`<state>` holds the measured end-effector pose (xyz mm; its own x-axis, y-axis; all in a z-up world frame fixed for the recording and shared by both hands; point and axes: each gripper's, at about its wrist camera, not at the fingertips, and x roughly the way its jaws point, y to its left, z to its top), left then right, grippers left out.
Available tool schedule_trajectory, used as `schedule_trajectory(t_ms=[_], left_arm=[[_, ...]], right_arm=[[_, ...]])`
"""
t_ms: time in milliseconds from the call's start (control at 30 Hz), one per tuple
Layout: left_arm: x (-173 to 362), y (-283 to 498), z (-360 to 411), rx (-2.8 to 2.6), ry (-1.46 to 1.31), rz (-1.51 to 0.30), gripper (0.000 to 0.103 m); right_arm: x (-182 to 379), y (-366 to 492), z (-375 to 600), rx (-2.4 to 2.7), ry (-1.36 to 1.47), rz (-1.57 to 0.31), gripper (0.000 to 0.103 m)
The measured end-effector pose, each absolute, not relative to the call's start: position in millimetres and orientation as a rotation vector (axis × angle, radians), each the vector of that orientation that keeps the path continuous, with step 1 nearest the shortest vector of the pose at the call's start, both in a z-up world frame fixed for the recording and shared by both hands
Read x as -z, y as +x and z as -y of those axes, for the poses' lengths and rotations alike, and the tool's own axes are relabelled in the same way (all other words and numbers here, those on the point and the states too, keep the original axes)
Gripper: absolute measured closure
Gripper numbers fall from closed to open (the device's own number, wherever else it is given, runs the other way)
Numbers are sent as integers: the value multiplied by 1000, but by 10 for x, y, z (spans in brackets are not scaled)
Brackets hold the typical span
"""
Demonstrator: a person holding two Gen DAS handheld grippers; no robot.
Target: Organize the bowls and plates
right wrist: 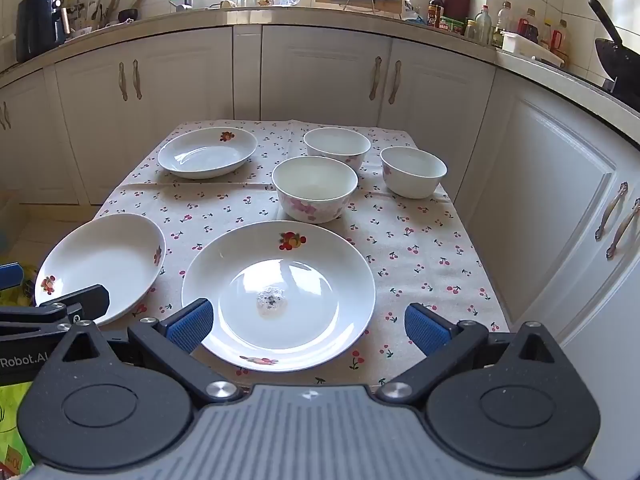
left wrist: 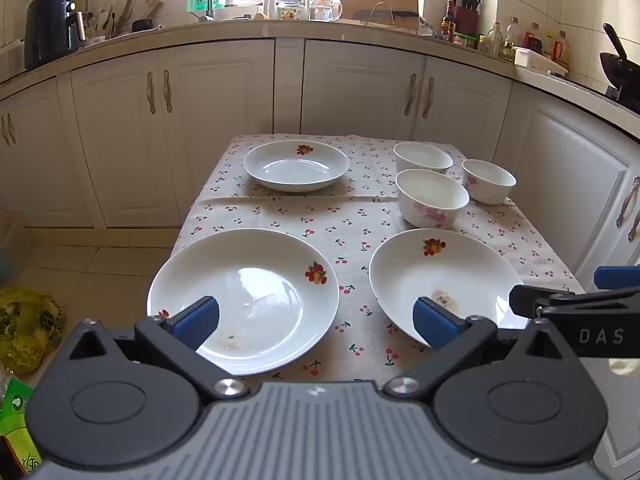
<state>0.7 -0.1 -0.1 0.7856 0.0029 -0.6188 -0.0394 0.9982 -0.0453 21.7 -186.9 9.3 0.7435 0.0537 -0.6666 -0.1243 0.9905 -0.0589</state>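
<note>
Looking over the small worktop covered in a cream cloth printed with red cherries, nothing has been gathered yet: 3 shallow white ceramic plates and 3 white ceramic bowls all sit apart, each on its own patch of cloth.

The near left white plate with a fruit motif lies at the front left corner, its rim reaching the worktop's edge. Beside it, well separated, is the near right white plate carrying a small greyish food smear in its well. A 3rd white fruit-motif plate sits alone at the far left.

On the far right side stand the bowls: the pink-flowered white bowl nearest, the plain-looking white bowl behind it, close to it, and the smaller white bowl with a pink flower off to the right. None is nested in another.

The left gripper hovers with its blue-padded fingers spread wide over the gap between the 2 near plates, grasping nothing. The right gripper hangs above the smeared plate, fingers likewise released and empty.

By my reckoning the job is at its very start. Stacking the 3 plates and nesting the 3 bowls all remains, and the smear may want minding when plates go together.
</note>
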Motion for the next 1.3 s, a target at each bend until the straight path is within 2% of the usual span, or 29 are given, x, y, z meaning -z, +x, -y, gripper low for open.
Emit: schedule_trajectory(t_ms=[1300], left_arm=[[0,-14,10,-12,-63,-646,1]], right_arm=[[-110,199,1872,-84,-120,-718,0]])
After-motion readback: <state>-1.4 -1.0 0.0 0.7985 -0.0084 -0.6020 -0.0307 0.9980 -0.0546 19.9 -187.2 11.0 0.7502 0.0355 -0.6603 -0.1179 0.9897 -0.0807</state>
